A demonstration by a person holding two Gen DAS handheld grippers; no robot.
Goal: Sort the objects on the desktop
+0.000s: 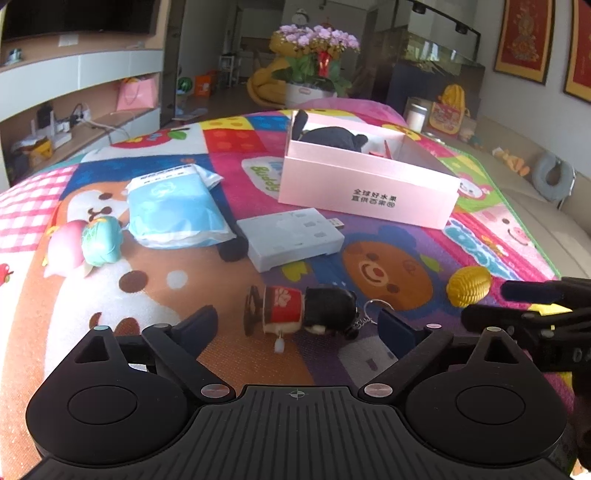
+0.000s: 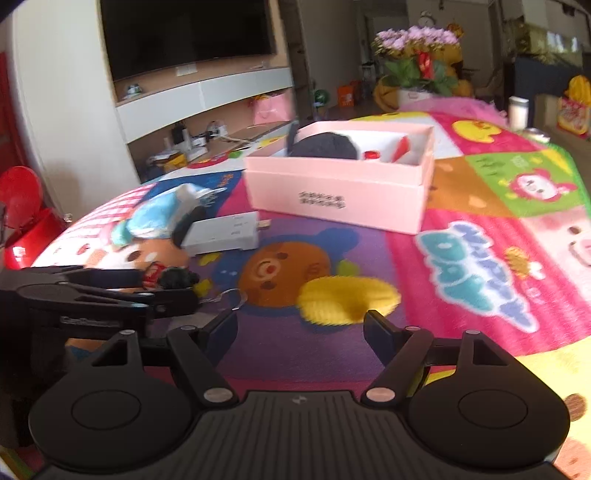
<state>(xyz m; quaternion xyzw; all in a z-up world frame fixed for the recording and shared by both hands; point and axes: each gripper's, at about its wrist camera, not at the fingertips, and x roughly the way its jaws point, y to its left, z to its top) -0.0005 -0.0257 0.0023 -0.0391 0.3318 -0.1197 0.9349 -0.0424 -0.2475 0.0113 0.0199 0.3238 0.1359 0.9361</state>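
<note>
Brightly patterned with cartoon animals, a play mat [image 1: 155, 295] covers the bench, and a living room is seen behind it. The left claw [image 1: 297, 325] is held with its jaws spread wide, nothing between them; a small doll keychain [image 1: 306, 310] in red and black lies on its side on the mat just ahead of the fingertips. The right claw [image 2: 300, 328] is likewise spread and holds nothing, and a yellow knitted toy [image 2: 347, 299], blurred in that view, lies just in front of it on a brown bear print. Further out, a white charger block [image 1: 291, 236] lies near the mat's middle, with a blue tissue pack [image 1: 173, 206] and a teal-haired figure [image 1: 101, 240] toward the left edge. A pink open box [image 1: 365, 184] stands toward the far edge, with a dark plush item [image 1: 332, 136] and something red inside. Beyond the bench, a wall-mounted television [image 2: 184, 33] above curved shelving [image 2: 207, 96], a potted plant with purple flowers [image 1: 317, 40], and red framed pictures [image 1: 524, 37] on the right wall are seen.
</note>
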